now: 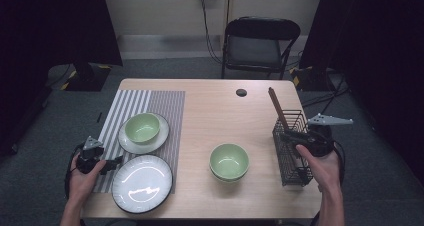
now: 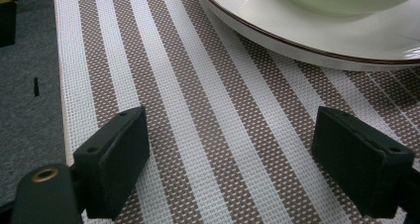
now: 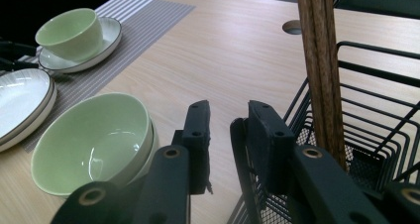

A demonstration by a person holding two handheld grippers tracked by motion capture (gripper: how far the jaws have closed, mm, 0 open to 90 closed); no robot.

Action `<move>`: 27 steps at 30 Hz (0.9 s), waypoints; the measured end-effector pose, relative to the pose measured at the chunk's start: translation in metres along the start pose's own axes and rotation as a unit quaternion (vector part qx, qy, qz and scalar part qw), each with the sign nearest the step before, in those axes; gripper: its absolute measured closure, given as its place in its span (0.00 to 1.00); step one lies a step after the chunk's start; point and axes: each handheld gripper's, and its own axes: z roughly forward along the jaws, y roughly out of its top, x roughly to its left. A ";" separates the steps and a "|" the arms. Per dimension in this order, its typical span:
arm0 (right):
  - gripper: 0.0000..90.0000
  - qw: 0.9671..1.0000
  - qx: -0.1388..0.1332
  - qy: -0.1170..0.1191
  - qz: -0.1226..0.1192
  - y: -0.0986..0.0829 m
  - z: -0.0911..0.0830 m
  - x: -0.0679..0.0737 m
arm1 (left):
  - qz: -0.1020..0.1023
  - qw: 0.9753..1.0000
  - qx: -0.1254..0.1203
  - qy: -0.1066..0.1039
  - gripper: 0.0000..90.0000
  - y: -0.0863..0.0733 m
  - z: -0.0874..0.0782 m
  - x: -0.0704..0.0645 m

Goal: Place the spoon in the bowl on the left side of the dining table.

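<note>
- Jaws of the right hand-held gripper [image 3: 225,130] stand a narrow gap apart, clamped on nothing I can make out; they sit at the near rim of the wire basket [image 1: 292,148], at about 4 o'clock on the surface [image 1: 210,111].
- Wide apart and released, the jaws of the left hand-held gripper [image 2: 237,154] hover low over the striped placemat [image 2: 208,125], at about 8 o'clock on the surface.
- The wire basket is black, boxy, made of thin rods with a fine mesh floor; brown wooden sticks [image 3: 319,70] rise out of it, leaning toward 11 o'clock in the high view.
- Just to the left of the basket, toward 6 o'clock, green bowls [image 1: 229,162] sit nested in a stack, glossy and round.
- The placemat is a woven weave of brown and white stripes, lying along the 9 o'clock side.
- On it, a white plate [image 1: 142,182] with a dark rim lies nearest the left hand-held gripper; beyond it, a single green bowl [image 1: 142,127] rests on a second plate [image 1: 131,145].
- The surface is pale wood-grain with rounded corners and a dark cable hole [image 1: 241,92] near 12 o'clock.
- Beyond 12 o'clock, a black folding chair [image 1: 260,43] stands on grey carpet before a light wall, with dark curtains on either side.
</note>
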 end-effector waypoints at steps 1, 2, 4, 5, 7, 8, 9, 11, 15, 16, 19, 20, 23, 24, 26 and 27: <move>0.81 1.000 -0.002 0.002 0.001 0.000 -0.001 0.000 | 0.000 1.000 0.000 0.000 0.16 0.000 0.000 0.000; 0.81 1.000 -0.002 0.004 0.001 -0.001 -0.002 0.000 | 0.000 1.000 0.000 -0.001 0.16 0.000 0.000 0.000; 0.83 1.000 -0.002 0.007 -0.002 -0.001 -0.004 -0.001 | -0.001 1.000 0.000 0.000 0.16 0.000 0.000 0.000; 0.84 1.000 -0.002 0.009 0.000 -0.002 -0.005 -0.001 | 0.000 1.000 0.000 0.000 0.16 0.000 0.000 0.000; 0.86 1.000 -0.004 0.018 -0.002 -0.005 -0.007 -0.001 | -0.001 1.000 0.000 0.000 0.16 0.000 0.000 0.000; 0.86 1.000 -0.006 0.020 0.000 -0.005 -0.007 -0.001 | -0.001 1.000 0.000 -0.001 0.16 0.000 0.000 0.000; 0.86 1.000 -0.011 0.015 0.001 -0.006 -0.008 -0.002 | 0.000 1.000 0.000 0.000 0.16 0.000 0.000 0.000; 0.83 1.000 -0.010 0.009 0.000 -0.005 -0.008 -0.002 | 0.000 1.000 0.000 -0.001 0.16 0.000 0.000 0.000; 0.80 1.000 -0.008 0.000 0.001 -0.001 -0.004 -0.004 | -0.001 1.000 0.000 0.000 0.16 0.000 0.000 0.000; 0.81 1.000 -0.002 0.001 0.001 0.000 -0.003 -0.004 | -0.001 1.000 0.000 -0.001 0.16 0.000 0.000 0.000; 0.82 1.000 0.005 0.005 0.000 0.000 0.001 -0.003 | -0.001 1.000 0.000 0.000 0.16 0.000 0.000 0.000; 0.84 1.000 0.008 0.002 -0.004 0.000 0.001 -0.002 | -0.001 1.000 0.000 -0.001 0.16 0.000 0.000 0.000; 0.87 1.000 -0.004 0.011 0.000 -0.002 -0.002 -0.002 | 0.000 1.000 0.000 0.000 0.16 0.000 0.000 0.000; 0.88 1.000 -0.005 0.016 0.000 -0.003 -0.003 -0.002 | -0.001 1.000 0.000 -0.001 0.16 0.000 0.000 0.000; 0.88 1.000 -0.002 0.021 -0.004 -0.004 -0.003 -0.001 | -0.001 1.000 0.000 -0.001 0.16 0.000 0.000 0.000; 0.88 1.000 -0.001 0.023 -0.006 -0.003 -0.003 -0.001 | -0.001 1.000 0.000 0.000 0.16 0.000 0.000 0.000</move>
